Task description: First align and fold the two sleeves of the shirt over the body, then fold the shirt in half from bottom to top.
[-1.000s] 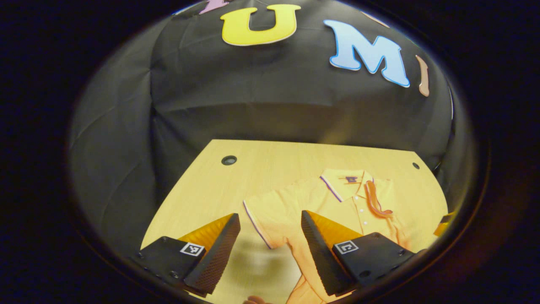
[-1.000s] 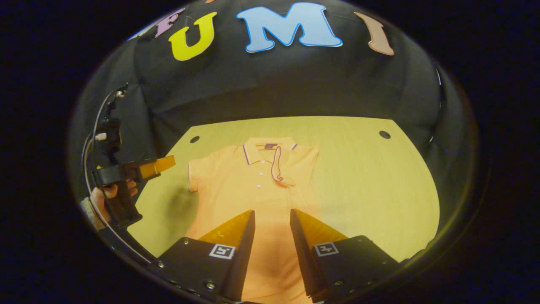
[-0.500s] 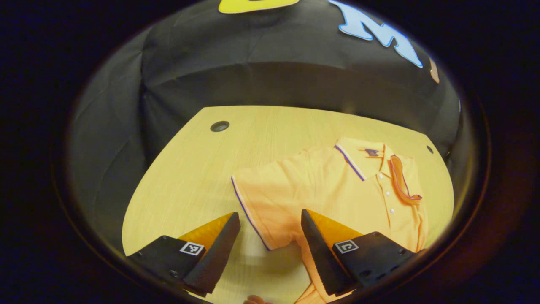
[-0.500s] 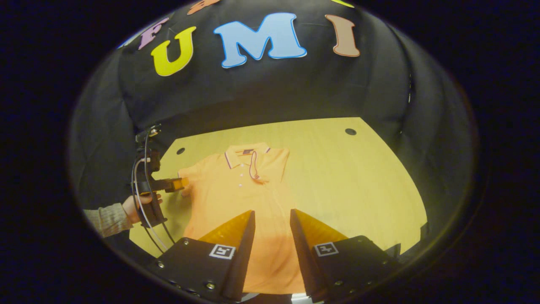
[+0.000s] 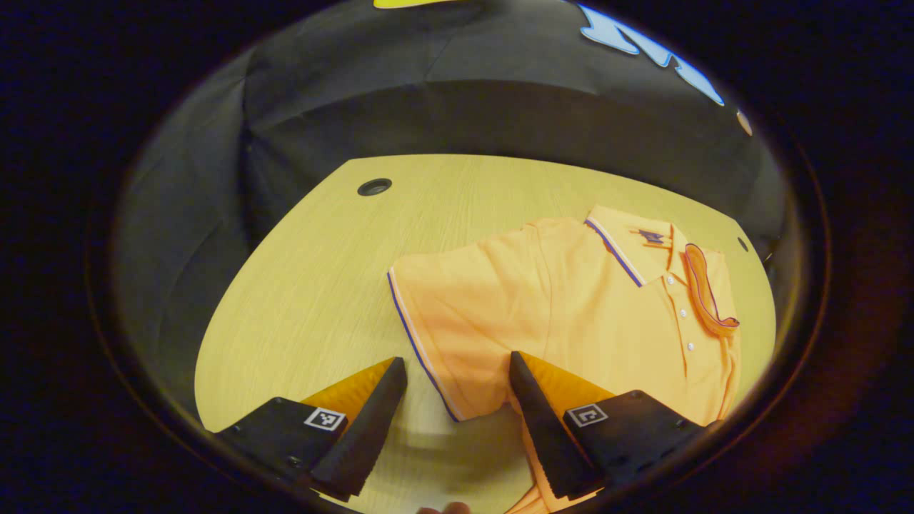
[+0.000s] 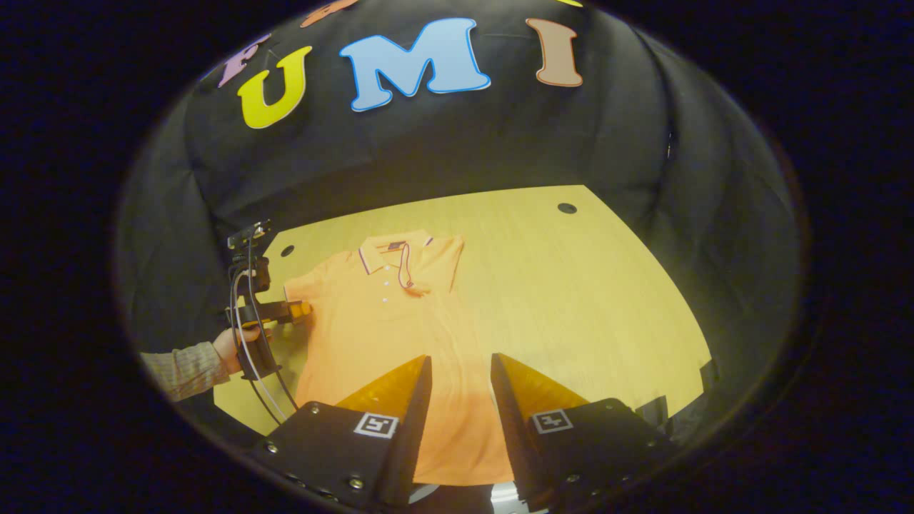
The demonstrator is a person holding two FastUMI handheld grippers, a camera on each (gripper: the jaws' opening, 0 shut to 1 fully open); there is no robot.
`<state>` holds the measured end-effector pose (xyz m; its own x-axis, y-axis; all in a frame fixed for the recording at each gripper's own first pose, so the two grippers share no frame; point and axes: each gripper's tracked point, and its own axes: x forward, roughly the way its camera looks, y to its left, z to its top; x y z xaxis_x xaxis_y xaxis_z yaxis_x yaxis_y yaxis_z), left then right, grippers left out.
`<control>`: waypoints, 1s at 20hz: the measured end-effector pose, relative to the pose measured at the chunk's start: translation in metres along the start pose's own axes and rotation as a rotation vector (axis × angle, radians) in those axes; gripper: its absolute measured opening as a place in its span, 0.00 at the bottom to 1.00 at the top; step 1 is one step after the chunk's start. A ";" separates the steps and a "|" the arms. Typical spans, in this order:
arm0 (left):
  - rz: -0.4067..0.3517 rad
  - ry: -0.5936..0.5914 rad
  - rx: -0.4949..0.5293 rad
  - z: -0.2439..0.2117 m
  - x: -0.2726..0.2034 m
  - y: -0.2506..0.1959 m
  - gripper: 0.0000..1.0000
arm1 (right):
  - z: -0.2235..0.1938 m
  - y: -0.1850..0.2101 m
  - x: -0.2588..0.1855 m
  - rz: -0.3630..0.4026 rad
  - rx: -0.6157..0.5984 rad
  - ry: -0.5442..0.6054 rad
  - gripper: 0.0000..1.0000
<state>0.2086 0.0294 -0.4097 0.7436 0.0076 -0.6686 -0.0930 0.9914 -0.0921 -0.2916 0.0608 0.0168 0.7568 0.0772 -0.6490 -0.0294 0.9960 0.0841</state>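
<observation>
**Left sleeve about to be taken: a shallow bite is the risk**

The orange shirt [image 5: 571,307] lies face up on the worktop [image 5: 314,271], collar [image 5: 628,246] toward the booth wall. In the left gripper view, the left gripper [image 5: 457,396] has its fingers spread wide, straddling the trimmed cuff of the left sleeve [image 5: 443,321] with nothing held between them. One finger sits over the sleeve fabric near the underarm, the other over bare worktop just outside the cuff.

Judging from this, the sleeve fold on this side is not yet done. If the fingers close with only the cuff edge between them, the sleeve could slip free mid-fold. If they reach too far toward the collar, they may pinch the body layer too and drag the whole shirt askew. A lift without pressing down first could also wrinkle the shoulder.

The left gripper view gives the close detail of cuff, trim and placket, with the opposite sleeve already lying folded over the chest beside the collar. The right gripper view gives the whole garment down to the hem [image 6: 457,471], the left gripper from the side at the sleeve, and the hand [image 6: 232,343] and sleeved arm holding it. The right gripper [image 6: 460,400] hangs above the lower body of the shirt, fingers apart, holding nothing.
</observation>
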 end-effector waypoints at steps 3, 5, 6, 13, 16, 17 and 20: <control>-0.019 -0.009 0.010 0.002 0.001 -0.008 0.88 | -0.002 -0.002 0.001 0.003 -0.005 0.009 0.53; -0.033 -0.012 0.012 0.006 0.002 -0.013 0.66 | -0.003 -0.001 0.002 0.006 -0.013 0.017 0.53; -0.026 -0.011 0.007 0.005 0.003 -0.012 0.48 | -0.004 -0.001 0.003 0.007 -0.017 0.020 0.53; 0.005 -0.022 0.013 0.008 0.004 -0.013 0.10 | -0.005 -0.002 0.005 0.007 -0.033 0.029 0.53; 0.000 -0.035 0.038 0.013 0.001 -0.015 0.10 | -0.008 -0.003 0.006 0.008 -0.021 0.031 0.53; -0.004 -0.050 0.059 0.019 0.000 -0.019 0.10 | -0.008 -0.002 0.006 0.012 -0.015 0.032 0.53; -0.025 -0.100 0.152 0.039 -0.006 -0.040 0.10 | -0.013 0.001 0.007 0.020 -0.003 0.034 0.53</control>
<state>0.2337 -0.0055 -0.3727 0.8073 -0.0118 -0.5900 0.0217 0.9997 0.0097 -0.2943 0.0624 0.0026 0.7333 0.0989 -0.6726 -0.0469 0.9944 0.0951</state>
